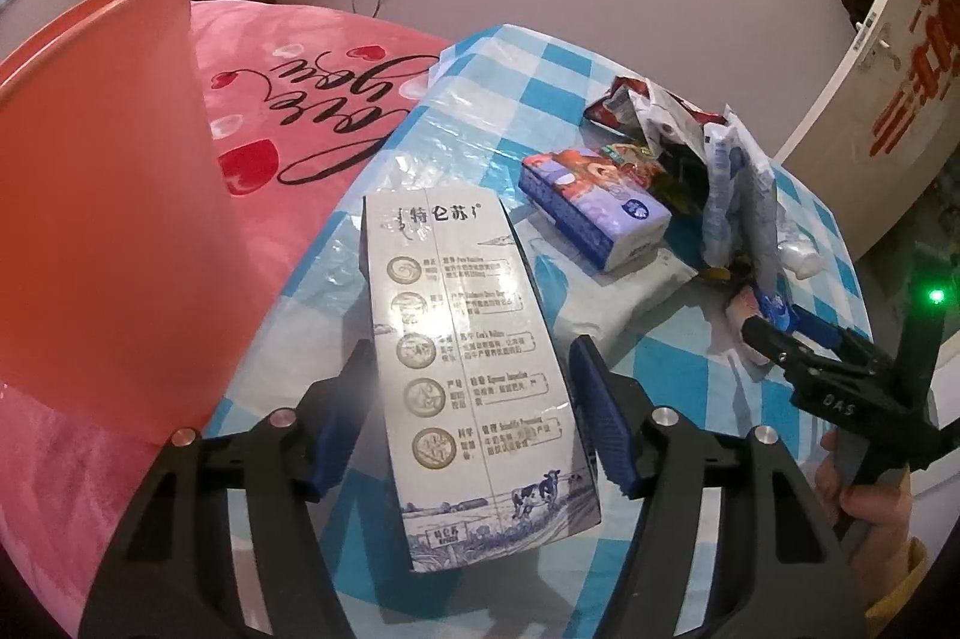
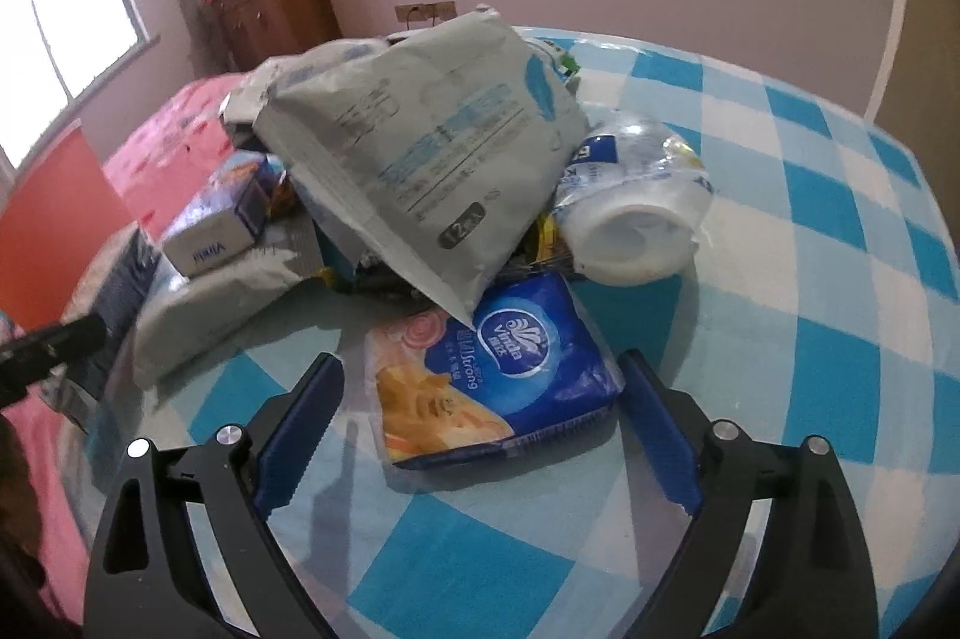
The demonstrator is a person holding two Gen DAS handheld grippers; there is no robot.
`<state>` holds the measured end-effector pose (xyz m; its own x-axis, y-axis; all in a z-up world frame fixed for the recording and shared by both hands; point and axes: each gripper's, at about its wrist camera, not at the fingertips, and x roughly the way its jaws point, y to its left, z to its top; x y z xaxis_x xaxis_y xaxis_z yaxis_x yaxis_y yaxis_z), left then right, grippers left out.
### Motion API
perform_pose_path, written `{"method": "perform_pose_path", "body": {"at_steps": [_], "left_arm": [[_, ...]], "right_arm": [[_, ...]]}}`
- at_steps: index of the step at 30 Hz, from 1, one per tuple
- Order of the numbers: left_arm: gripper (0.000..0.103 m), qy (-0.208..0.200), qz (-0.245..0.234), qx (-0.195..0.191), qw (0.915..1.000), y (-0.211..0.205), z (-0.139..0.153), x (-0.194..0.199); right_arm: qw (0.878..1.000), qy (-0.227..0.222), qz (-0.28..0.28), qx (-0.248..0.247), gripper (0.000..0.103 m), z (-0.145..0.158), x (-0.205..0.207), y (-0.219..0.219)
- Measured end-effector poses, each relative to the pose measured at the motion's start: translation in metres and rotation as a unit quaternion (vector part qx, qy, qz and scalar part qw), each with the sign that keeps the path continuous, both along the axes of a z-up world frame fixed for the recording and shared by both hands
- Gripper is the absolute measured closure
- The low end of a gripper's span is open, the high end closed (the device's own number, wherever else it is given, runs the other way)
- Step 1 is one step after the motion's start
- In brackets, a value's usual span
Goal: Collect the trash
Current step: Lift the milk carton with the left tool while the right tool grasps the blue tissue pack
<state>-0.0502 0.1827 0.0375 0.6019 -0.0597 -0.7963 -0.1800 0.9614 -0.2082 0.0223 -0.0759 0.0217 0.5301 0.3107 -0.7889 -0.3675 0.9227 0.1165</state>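
1. Our left gripper (image 1: 474, 417) brackets the milk carton (image 1: 474, 357) lying on the checked table (image 2: 810, 231), right pad apart, left contact unclear.
2. We judge the carton light, stiff and slick; its long side faces suit a grip.
3. Our right gripper (image 2: 480, 429) stands spread around the blue tissue pack (image 2: 498, 375), not touching; it is soft, best squeezed mid-body.
4. The orange bin (image 1: 102, 195) waits left.
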Motion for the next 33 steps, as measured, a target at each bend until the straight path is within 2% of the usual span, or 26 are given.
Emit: {"method": "perform_pose_path", "body": {"at_steps": [3, 5, 7, 14, 20, 22, 27, 33], "left_arm": [[0.039, 0.007, -0.003, -0.007, 0.9999, 0.000, -0.003, 0.000], [0.039, 0.012, -0.002, -0.013, 0.9998, 0.000, -0.006, 0.000], [0.039, 0.014, -0.002, -0.010, 0.9999, -0.001, -0.007, 0.000], [0.038, 0.020, 0.008, -0.011, 0.9997, 0.003, -0.011, -0.003], [0.039, 0.016, 0.010, -0.007, 0.9998, 0.003, -0.011, -0.011], [0.039, 0.008, 0.010, -0.007, 0.9999, 0.003, -0.008, -0.014], [0.039, -0.015, 0.002, -0.008, 0.9999, 0.002, 0.004, -0.022], [0.039, -0.044, -0.010, -0.007, 0.9989, 0.000, 0.023, -0.032]], "right_arm": [[0.999, -0.011, 0.007, -0.032, 0.013, -0.002, -0.006, 0.007], [0.998, -0.021, 0.004, -0.056, 0.020, -0.002, -0.009, 0.010], [0.998, -0.024, 0.002, -0.058, 0.024, -0.002, -0.012, 0.010], [0.998, -0.024, -0.012, -0.050, 0.029, -0.001, -0.028, 0.000], [0.999, -0.015, -0.034, -0.023, 0.035, 0.001, -0.045, -0.013], [0.999, -0.014, -0.043, -0.018, 0.041, 0.002, -0.052, -0.017], [0.999, -0.009, -0.053, -0.007, 0.048, 0.004, -0.067, -0.022], [0.998, -0.020, -0.053, 0.002, 0.052, 0.016, -0.082, -0.018]]}}
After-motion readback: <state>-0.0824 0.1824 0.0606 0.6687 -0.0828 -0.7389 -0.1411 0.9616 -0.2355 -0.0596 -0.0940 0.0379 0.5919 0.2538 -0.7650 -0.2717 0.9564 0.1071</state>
